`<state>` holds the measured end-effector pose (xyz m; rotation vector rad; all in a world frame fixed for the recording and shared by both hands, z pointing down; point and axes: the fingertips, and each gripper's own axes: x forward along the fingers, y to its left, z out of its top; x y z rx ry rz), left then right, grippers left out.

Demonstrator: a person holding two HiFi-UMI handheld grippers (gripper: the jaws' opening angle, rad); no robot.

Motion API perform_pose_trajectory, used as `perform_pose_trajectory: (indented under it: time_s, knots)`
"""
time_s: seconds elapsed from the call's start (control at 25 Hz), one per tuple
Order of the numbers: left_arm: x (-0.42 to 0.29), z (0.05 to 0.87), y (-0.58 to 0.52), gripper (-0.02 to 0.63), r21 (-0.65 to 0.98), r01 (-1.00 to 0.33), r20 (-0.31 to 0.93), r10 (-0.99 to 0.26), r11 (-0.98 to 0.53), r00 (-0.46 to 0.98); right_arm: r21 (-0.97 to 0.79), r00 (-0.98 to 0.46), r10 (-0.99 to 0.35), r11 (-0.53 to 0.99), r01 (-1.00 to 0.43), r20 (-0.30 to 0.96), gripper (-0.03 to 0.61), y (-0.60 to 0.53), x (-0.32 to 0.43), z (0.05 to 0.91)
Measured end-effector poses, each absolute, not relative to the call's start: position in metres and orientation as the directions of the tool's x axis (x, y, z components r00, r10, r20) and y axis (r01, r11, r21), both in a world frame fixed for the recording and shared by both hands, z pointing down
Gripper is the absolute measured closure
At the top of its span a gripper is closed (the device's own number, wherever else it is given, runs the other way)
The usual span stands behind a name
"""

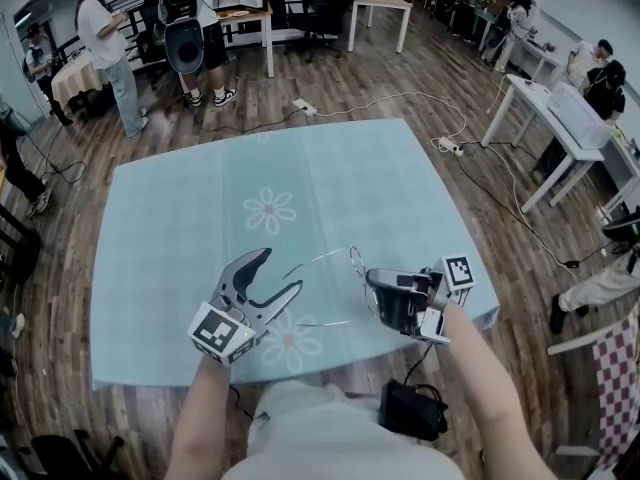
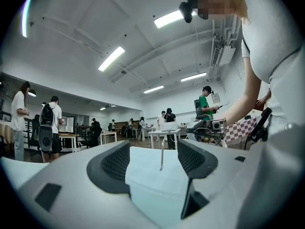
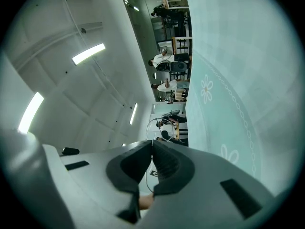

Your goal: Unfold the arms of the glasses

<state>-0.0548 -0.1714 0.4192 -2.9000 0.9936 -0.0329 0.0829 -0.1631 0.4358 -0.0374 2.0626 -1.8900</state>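
Thin wire-framed glasses (image 1: 357, 259) hang above the near part of the light blue tablecloth (image 1: 190, 208). My right gripper (image 1: 372, 280) is shut on the frame beside one lens; in the right gripper view its jaws (image 3: 152, 144) pinch the thin wire (image 3: 152, 140). One arm of the glasses (image 1: 315, 259) stretches left toward my left gripper (image 1: 282, 271), and a second arm (image 1: 325, 322) lies lower. The left gripper is open. In the left gripper view that thin arm (image 2: 161, 160) stands between its spread jaws (image 2: 152, 159) without touching either pad.
The cloth-covered table (image 1: 420, 198) stands on a wooden floor. White desks (image 1: 560, 118) are at the right, and cables with a power strip (image 1: 450, 146) lie behind the table. Several people (image 1: 110, 48) stand at the back left. A black pouch (image 1: 412, 410) hangs at my waist.
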Motion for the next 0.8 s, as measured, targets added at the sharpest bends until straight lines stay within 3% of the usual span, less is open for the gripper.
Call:
perform_pose_trajectory:
  time_s: [0.4, 0.8]
  knots:
    - [-0.052, 0.402, -0.162, 0.305, -0.101, -0.634, -0.030, -0.635, -0.766, 0.772, -0.984, -0.879, -0.448, 0.133, 0.117, -0.165, 0.568, -0.180, 0.097, 0.452]
    - [-0.045, 0.402, -0.166, 0.307, -0.090, -0.682, -0.030, -0.682, -0.726, 0.730, -0.985, -0.729, -0.673, 0.171, 0.009, -0.124, 0.568, -0.204, 0.107, 0.451]
